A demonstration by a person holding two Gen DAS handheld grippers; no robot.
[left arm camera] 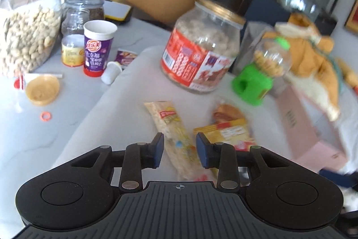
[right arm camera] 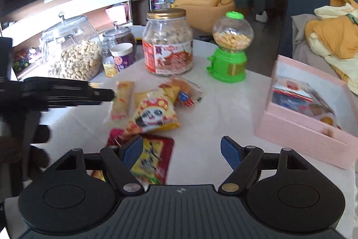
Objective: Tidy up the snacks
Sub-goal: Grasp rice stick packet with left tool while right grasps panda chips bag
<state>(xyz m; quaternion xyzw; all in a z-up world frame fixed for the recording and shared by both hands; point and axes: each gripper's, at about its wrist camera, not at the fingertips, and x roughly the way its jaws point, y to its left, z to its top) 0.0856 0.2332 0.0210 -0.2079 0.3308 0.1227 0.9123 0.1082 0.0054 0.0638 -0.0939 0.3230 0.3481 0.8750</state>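
The left wrist view is showing the left gripper (left arm camera: 180, 152) hanging over the long pale snack packet (left arm camera: 173, 133), which is lying on the white cloth (left arm camera: 125, 91). The packet is passing between the two blue pads, but I cannot tell whether the pads are pressing on it or are only standing close on each side; the jaws are narrow, not wide. Just to the right of it a yellow and orange packet (left arm camera: 228, 129) is lying, partly blurred. Behind them the big jar with the red label and gold lid (left arm camera: 201, 48) is standing upright, and the green candy dispenser (left arm camera: 257, 80) is beside it on the right. On the left, off the cloth, a large glass jar of peanuts (left arm camera: 26, 37), a purple cup (left arm camera: 97, 48) and a small yellow bowl (left arm camera: 42, 90) are sitting on the grey table (left arm camera: 33, 138).

In the right wrist view the right gripper (right arm camera: 182, 155) is standing released, jaws wide and nothing between them. Its left pad is hovering above a red and yellow packet (right arm camera: 154, 160). Further on, a panda packet (right arm camera: 154, 115) is lying in the small heap of snacks in the middle of the cloth. The pink box (right arm camera: 297, 129) is standing at the right, open, with several packets already inside. The other gripper is coming in from the left edge as a dark shape, with a person's dark gloved hand (right arm camera: 38, 145) below it.
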